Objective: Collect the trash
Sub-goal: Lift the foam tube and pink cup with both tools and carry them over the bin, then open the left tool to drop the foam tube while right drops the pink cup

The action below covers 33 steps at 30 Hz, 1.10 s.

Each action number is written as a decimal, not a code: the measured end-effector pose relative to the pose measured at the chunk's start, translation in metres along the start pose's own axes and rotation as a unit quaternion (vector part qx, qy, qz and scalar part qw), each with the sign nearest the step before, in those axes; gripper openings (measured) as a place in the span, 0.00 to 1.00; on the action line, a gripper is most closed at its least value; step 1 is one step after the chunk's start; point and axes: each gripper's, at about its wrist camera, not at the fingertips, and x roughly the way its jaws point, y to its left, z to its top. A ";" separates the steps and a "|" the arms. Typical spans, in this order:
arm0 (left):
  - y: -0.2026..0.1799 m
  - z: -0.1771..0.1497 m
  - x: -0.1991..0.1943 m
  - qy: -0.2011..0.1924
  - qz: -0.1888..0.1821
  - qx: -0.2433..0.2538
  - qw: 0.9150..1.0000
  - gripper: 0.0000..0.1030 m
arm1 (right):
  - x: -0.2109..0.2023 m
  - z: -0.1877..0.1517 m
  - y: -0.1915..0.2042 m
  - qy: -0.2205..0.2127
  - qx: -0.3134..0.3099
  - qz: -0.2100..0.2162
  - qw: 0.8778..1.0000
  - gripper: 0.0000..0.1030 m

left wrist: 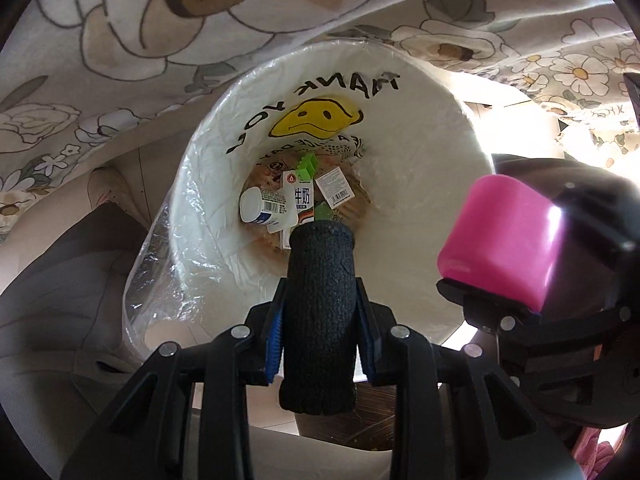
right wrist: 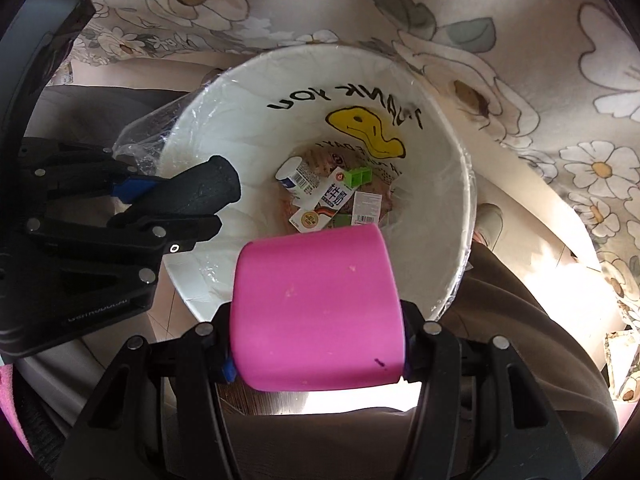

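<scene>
Bin point(left wrist: 420, 208) with a white bag liner point(right wrist: 248, 120) printed "THANK YOU" and a yellow smiley is the landmark; both grippers sit at its open mouth.

Left gripper point(left wrist: 318, 312): clamped on a black textured cylinder point(left wrist: 318, 312), blue pads pressed against both its sides. Cylinder's far end pokes over the bin rim, pointing inward. In the right wrist view the same cylinder point(right wrist: 200, 192) comes in from the bin's left edge.

Right gripper point(right wrist: 316, 308): clamped on a pink cup point(right wrist: 316, 308), which is lying on its side, over the near rim of the bin. In the left wrist view the cup point(left wrist: 500, 240) hangs at the bin's right edge.

Inside the bin, at the bottom: white bottle point(left wrist: 262, 206) with barcode label, milk carton point(left wrist: 298, 208) with Chinese print, green plastic piece point(left wrist: 307, 166), barcoded wrapper point(left wrist: 335, 188), all piled on a brownish printed packet point(right wrist: 320, 160).

Floral fabric point(left wrist: 120, 40) drapes just behind and above the bin. Clear plastic of the liner bunches outside the bin's left rim.
</scene>
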 end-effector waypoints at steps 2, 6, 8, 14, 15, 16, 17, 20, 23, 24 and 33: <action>0.000 0.004 0.006 0.005 0.001 -0.003 1.000 0.32 | 0.008 0.004 -0.004 0.008 0.015 0.009 1.000 0.55; 0.005 0.012 0.020 0.018 -0.004 -0.020 1.000 0.32 | 0.023 0.009 -0.007 0.022 0.033 0.014 0.999 0.55; 0.008 0.015 0.026 0.026 -0.012 -0.028 0.999 0.32 | 0.031 0.011 -0.006 0.031 0.035 0.013 0.999 0.55; 0.008 0.019 0.039 0.034 -0.003 -0.030 0.999 0.33 | 0.046 0.014 -0.006 0.048 0.041 0.011 0.998 0.55; 0.008 0.020 0.041 0.037 0.003 -0.028 0.999 0.33 | 0.048 0.015 -0.006 0.052 0.044 0.011 0.998 0.55; 0.008 0.020 0.044 0.039 0.004 -0.029 0.999 0.33 | 0.050 0.015 -0.007 0.055 0.047 0.011 0.997 0.55; 0.008 0.020 0.046 0.042 0.002 -0.031 0.999 0.33 | 0.051 0.015 -0.008 0.057 0.048 0.012 0.997 0.55; 0.010 0.022 0.051 0.048 -0.001 -0.034 0.998 0.32 | 0.053 0.015 -0.011 0.061 0.052 0.011 0.997 0.55; 0.011 0.023 0.053 0.048 0.000 -0.037 0.998 0.33 | 0.057 0.017 -0.014 0.068 0.061 0.011 0.996 0.56; 0.012 0.023 0.053 0.048 -0.002 -0.039 0.998 0.35 | 0.060 0.017 -0.014 0.073 0.064 0.013 0.995 0.56; 0.011 0.023 0.051 0.046 0.004 -0.040 0.998 0.54 | 0.061 0.015 -0.011 0.077 0.058 -0.003 0.995 0.62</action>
